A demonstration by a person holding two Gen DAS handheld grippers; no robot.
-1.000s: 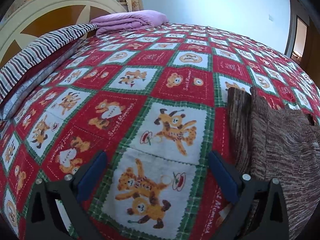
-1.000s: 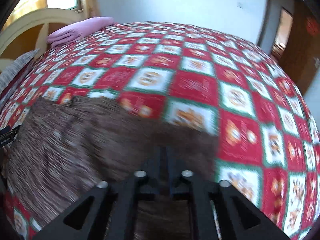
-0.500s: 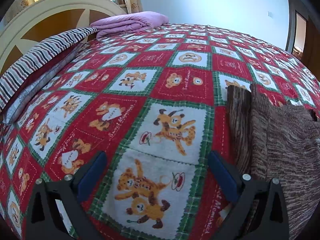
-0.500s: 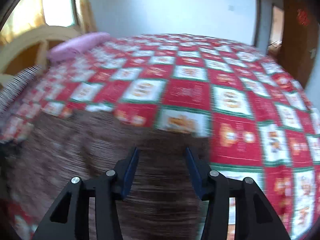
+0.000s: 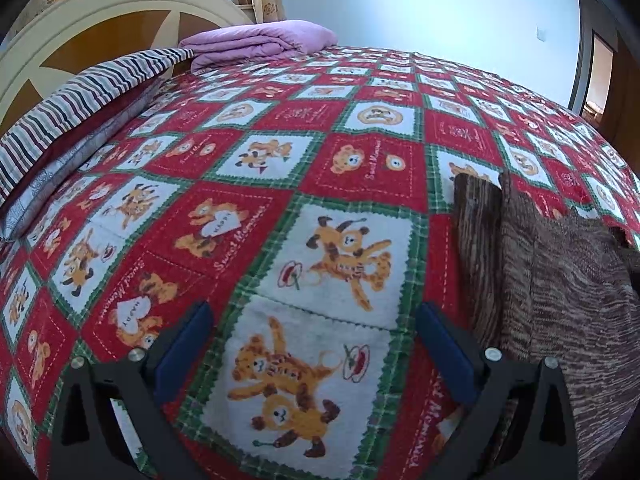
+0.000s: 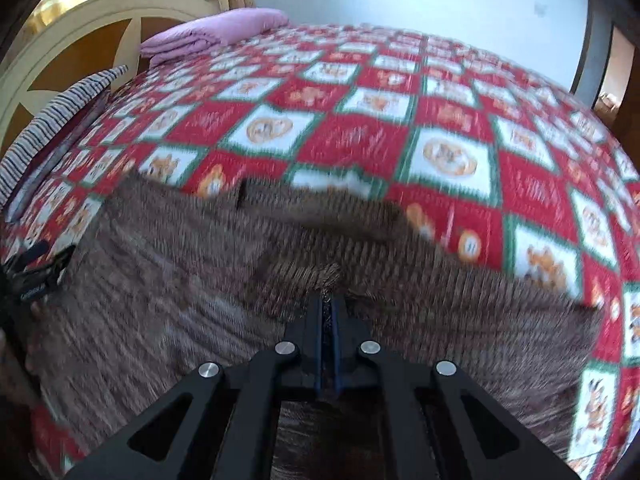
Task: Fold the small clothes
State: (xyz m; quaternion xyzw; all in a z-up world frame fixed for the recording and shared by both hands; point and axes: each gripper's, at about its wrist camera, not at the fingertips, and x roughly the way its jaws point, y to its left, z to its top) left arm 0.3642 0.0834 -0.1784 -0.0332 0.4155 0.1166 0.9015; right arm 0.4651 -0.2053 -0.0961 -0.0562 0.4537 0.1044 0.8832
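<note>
A brown knitted garment (image 6: 168, 280) lies spread on the red teddy-bear bedspread (image 6: 360, 136). My right gripper (image 6: 328, 296) is shut on a raised bunch of the knit, and a fold of fabric stretches from its tip toward the right. The right wrist view is blurred by motion. In the left wrist view the garment (image 5: 560, 280) lies at the right, with a folded strip along its left edge. My left gripper (image 5: 312, 320) hovers open over the bare bedspread (image 5: 280, 168), just left of the garment, with nothing between its blue pads (image 5: 184, 352).
A folded purple blanket (image 5: 260, 42) sits at the far end of the bed by the cream headboard (image 5: 100, 20). A striped pillow (image 5: 72, 108) lies along the left side. A doorway (image 5: 600, 76) stands at the far right.
The right gripper's jaws stood open half a second ago and are now shut on the knit. It has shifted sideways over the garment and pulled up a fold. The left gripper has stayed still.
</note>
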